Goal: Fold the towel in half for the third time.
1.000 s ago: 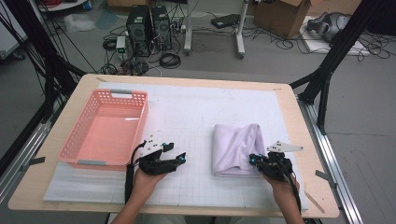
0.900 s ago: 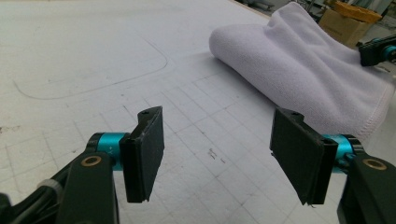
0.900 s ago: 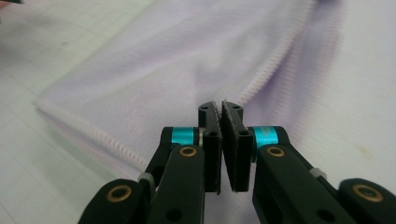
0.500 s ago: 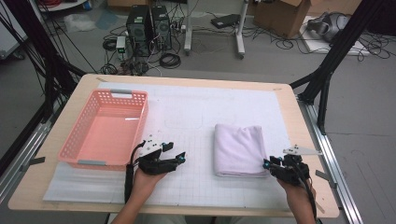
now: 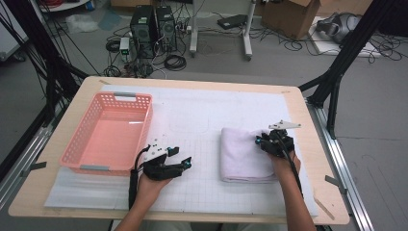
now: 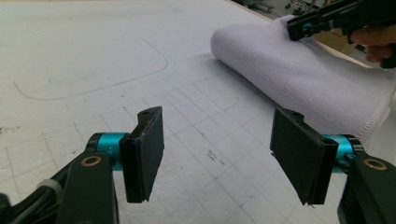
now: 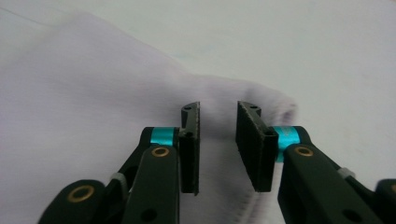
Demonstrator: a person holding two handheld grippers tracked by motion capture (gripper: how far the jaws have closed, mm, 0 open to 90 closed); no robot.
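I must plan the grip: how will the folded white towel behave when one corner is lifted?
The towel looks like soft terry folded in layers, so it will probably droop and unfold. Its fuzzy surface should not slip between the pads. It seems light and not fragile.

Basket (image 5: 109, 134) on the mat (image 5: 202, 110), by the table's (image 5: 317, 144) left edge. Towel (image 5: 243, 156) right of centre, toward the near edge. Left gripper (image 5: 180, 163) between basket and towel, near the basket's near right corner. Right gripper (image 5: 262, 141) over the towel's right part.
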